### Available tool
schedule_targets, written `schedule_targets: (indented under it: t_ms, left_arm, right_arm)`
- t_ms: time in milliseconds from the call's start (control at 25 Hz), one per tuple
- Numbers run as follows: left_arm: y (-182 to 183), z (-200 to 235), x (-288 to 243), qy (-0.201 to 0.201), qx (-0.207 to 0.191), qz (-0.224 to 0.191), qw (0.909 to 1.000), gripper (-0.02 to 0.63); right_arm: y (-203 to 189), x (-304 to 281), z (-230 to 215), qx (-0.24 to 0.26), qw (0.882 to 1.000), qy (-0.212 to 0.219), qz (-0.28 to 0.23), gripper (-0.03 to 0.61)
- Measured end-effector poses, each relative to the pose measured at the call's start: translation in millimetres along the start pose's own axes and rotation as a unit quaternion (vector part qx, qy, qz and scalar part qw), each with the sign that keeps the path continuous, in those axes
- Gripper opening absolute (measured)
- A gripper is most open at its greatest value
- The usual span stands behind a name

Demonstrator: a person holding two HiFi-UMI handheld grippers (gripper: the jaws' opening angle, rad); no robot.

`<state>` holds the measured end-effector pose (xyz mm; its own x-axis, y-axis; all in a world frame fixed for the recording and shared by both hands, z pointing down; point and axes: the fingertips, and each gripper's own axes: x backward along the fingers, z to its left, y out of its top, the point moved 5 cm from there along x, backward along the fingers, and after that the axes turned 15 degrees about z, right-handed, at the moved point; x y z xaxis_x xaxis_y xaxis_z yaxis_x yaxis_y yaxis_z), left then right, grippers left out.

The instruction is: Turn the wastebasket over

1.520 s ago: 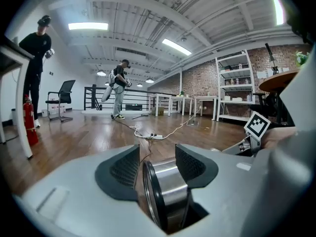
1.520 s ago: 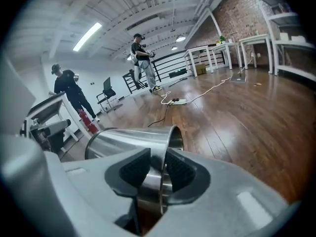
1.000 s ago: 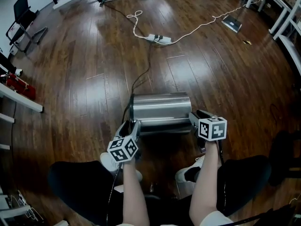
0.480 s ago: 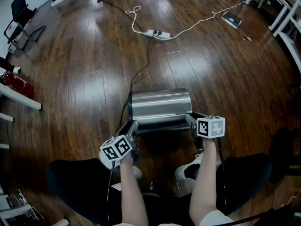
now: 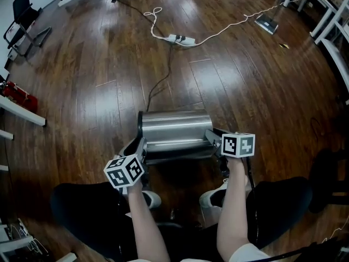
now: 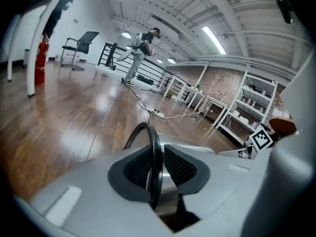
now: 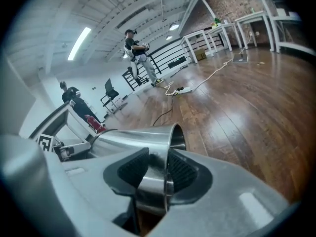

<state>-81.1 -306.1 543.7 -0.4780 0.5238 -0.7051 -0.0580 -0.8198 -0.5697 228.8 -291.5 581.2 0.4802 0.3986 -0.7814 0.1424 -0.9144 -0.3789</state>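
The steel wastebasket (image 5: 174, 127) lies on its side on the wooden floor, just ahead of the person's knees. My left gripper (image 5: 140, 146) is at its left end. In the left gripper view the basket's black rim (image 6: 149, 137) runs between the pads (image 6: 137, 168). These jaws have just been closing and now grip that rim. My right gripper (image 5: 210, 138) is at the right end. Its jaws have also just been closing, and the steel wall (image 7: 133, 137) is clamped between its pads (image 7: 183, 173).
A black cable (image 5: 158, 86) runs from the basket towards a white power strip (image 5: 177, 39) with a white cord. A red object (image 5: 16, 96) and a chair (image 5: 24, 21) stand at the left, white table legs (image 5: 327, 15) at the right. A person (image 6: 140, 48) stands far off.
The left gripper's jaws have closed onto the black rim. The wastebasket and both grippers have shifted a little to the left in the head view.
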Motion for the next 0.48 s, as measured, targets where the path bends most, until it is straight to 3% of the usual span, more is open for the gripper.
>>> schedule_targets:
  t_ms: [240,400,440,480]
  left_arm:
    - [37,-31,26,0.029,-0.094,-0.017,0.9950,0.089]
    - [52,-79,29,0.009,-0.176,-0.040,0.9836,0.081]
    - [52,-92,27,0.000,-0.193,-0.044,0.9803,0.081]
    - [51,-104,24,-0.009,-0.208,-0.047,0.9770,0.083]
  right_arm:
    - [-7,-10,-1,-0.043,0.998,0.034,-0.016,0.118]
    - [-12,-19,-12,-0.052,0.998,-0.014,-0.030,0.094]
    - [-14,-23,-13,-0.051,0.998,-0.032,-0.030,0.011]
    - [-16,-27,-15,-0.051,0.997,-0.055,-0.030,-0.005]
